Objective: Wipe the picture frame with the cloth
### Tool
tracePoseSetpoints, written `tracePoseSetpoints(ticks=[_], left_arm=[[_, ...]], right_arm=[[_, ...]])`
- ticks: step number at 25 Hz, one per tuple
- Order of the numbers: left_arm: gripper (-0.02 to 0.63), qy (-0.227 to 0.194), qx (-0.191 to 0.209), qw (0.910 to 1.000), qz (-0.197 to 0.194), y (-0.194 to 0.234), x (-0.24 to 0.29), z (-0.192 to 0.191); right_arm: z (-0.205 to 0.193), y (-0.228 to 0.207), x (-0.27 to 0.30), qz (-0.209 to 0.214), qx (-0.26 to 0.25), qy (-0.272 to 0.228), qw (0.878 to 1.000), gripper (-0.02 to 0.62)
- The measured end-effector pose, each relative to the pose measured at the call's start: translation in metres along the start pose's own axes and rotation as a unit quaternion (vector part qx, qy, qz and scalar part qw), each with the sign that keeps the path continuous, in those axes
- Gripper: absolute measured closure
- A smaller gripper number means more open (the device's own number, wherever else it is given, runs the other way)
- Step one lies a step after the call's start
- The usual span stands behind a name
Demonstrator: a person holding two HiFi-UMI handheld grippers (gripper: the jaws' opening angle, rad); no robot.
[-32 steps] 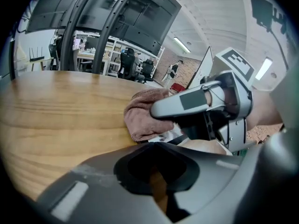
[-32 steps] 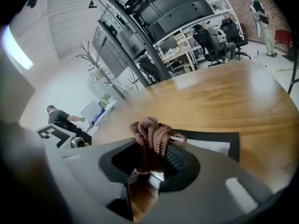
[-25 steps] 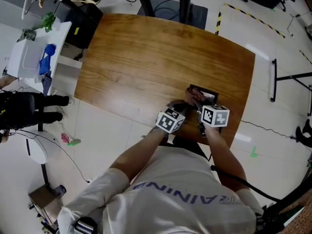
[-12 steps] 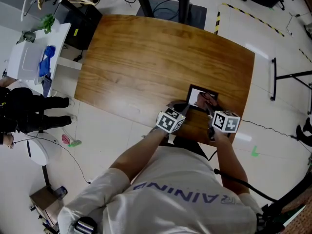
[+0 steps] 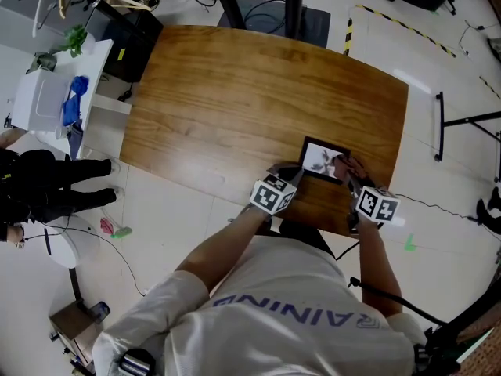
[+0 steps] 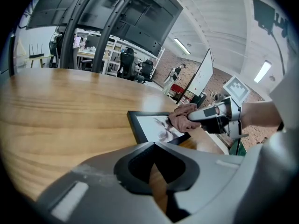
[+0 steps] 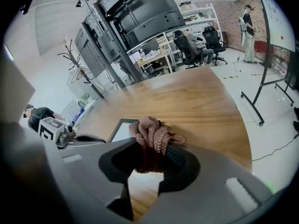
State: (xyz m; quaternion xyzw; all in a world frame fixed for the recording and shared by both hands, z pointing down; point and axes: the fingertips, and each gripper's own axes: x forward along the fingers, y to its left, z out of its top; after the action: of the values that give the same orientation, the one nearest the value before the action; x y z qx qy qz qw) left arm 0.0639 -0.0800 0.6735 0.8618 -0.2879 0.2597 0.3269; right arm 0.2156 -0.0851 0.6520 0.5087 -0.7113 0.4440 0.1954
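Item: your R gripper (image 7: 150,146) clamps bunched pinkish knit cloth (image 7: 152,133) on black-edged picture frame (image 5: 321,160) w/ white-grey print, flat at wooden table's (image 5: 235,92) near-right; L gripper (image 6: 154,146) jaws narrow, empty, by frame's near-left corner.

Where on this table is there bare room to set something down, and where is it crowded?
The whole far and left stretch of the wooden table is bare, from the picture frame out to those edges. The near-right edge is crowded: frame, cloth, left tool and right tool.

Head view looks steeply down — low gripper views share the frame (image 5: 317,160).
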Motion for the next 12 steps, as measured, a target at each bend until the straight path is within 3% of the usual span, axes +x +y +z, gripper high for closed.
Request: tracePoseSetpoints(ticks=[7, 12], left_arm=[[0.600, 0.012, -0.016, 0.9998, -0.006, 0.006, -0.001, 0.001], [0.600, -0.002, -0.006, 1.0000, -0.004, 0.025, 0.001, 0.037]], right_arm=[[-0.003, -0.001, 0.005, 0.002, -0.002, -0.001, 1.000, 0.474], [-0.004, -0.003, 0.004, 0.002, 0.002, -0.007, 1.000, 0.474]])
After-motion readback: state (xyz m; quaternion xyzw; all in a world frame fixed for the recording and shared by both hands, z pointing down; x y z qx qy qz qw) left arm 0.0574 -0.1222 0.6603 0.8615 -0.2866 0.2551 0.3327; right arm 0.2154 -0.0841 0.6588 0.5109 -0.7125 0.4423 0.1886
